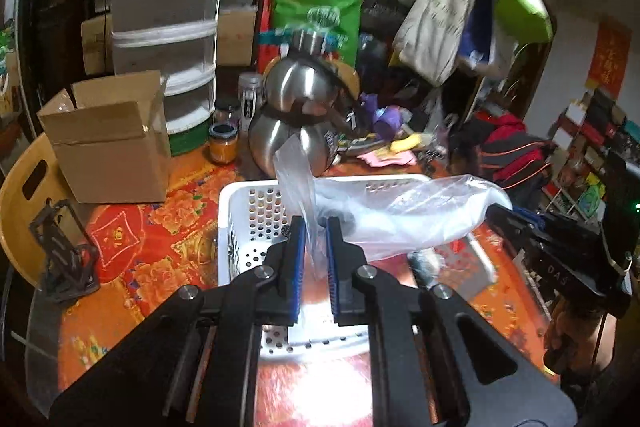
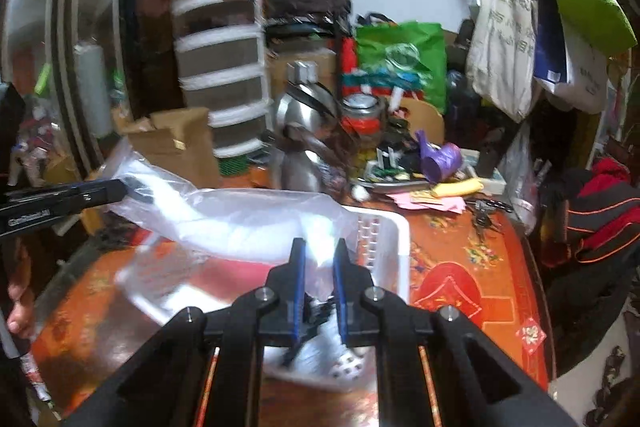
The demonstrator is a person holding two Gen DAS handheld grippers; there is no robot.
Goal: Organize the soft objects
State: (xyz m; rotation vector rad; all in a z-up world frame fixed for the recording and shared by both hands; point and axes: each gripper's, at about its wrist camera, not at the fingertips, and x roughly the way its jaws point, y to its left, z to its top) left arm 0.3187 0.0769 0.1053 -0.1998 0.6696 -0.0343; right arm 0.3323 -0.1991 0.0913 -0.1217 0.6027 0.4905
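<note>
Plastic bag (image 1: pixel 400 215) – thin, clear, crinkly film – is stretched in the air over the white perforated basket (image 1: pixel 248 211), with the left gripper (image 1: pixel 316 247) pinching one end and the right gripper (image 2: pixel 320 259) clamped on the other, probably to spread it flat before folding or dropping it in. Basket's rigid plastic sitting on a glossy red floral tablecloth (image 1: pixel 160 247); behind it there's a shiny steel gourd-shaped flask (image 1: pixel 296 115) and an open cardboard box (image 1: pixel 108 143).
</note>
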